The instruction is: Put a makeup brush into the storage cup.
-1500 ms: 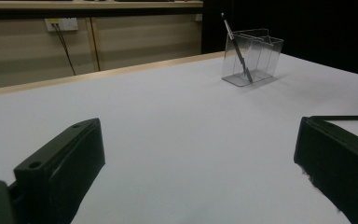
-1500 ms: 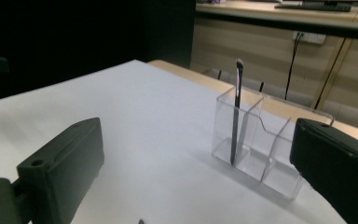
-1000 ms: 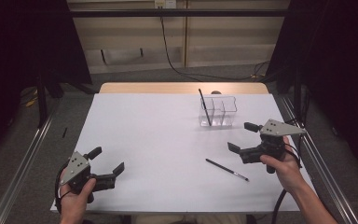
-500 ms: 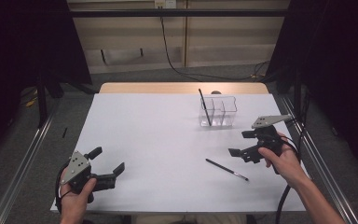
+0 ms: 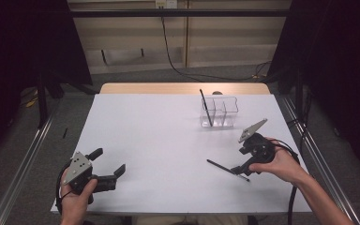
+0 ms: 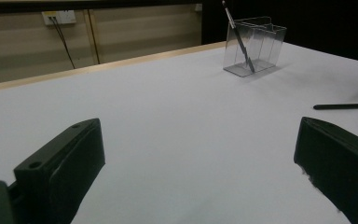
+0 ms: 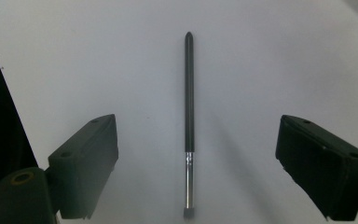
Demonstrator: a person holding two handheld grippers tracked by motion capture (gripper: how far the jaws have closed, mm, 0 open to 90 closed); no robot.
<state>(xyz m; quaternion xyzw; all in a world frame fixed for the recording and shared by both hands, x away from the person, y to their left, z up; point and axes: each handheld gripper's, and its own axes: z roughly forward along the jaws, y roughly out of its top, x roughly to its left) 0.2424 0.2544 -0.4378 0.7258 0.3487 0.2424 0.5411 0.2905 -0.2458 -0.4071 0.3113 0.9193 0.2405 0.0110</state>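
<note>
A black pen (image 5: 226, 168) with a silver end lies flat on the white table, front right. My right gripper (image 5: 242, 165) is tipped down right over it, open. In the right gripper view the pen (image 7: 189, 112) runs lengthwise midway between the wide-apart jaws of the right gripper (image 7: 196, 135), touching neither. A second black pen (image 5: 206, 107) leans in the left compartment of a clear holder (image 5: 225, 112) farther back. My left gripper (image 5: 108, 161) rests open near the front left corner, nothing between its jaws. The left gripper view shows the holder (image 6: 261, 44) and the lying pen (image 6: 345, 106) far off.
The white table top (image 5: 159, 140) has a wooden strip along its far edge. Metal rails run along the floor on both sides. A cable trails from the right gripper over the table's right edge.
My right gripper has come nearer and lower and tipped its jaws down over the lying pen. The left gripper has stayed in place.
</note>
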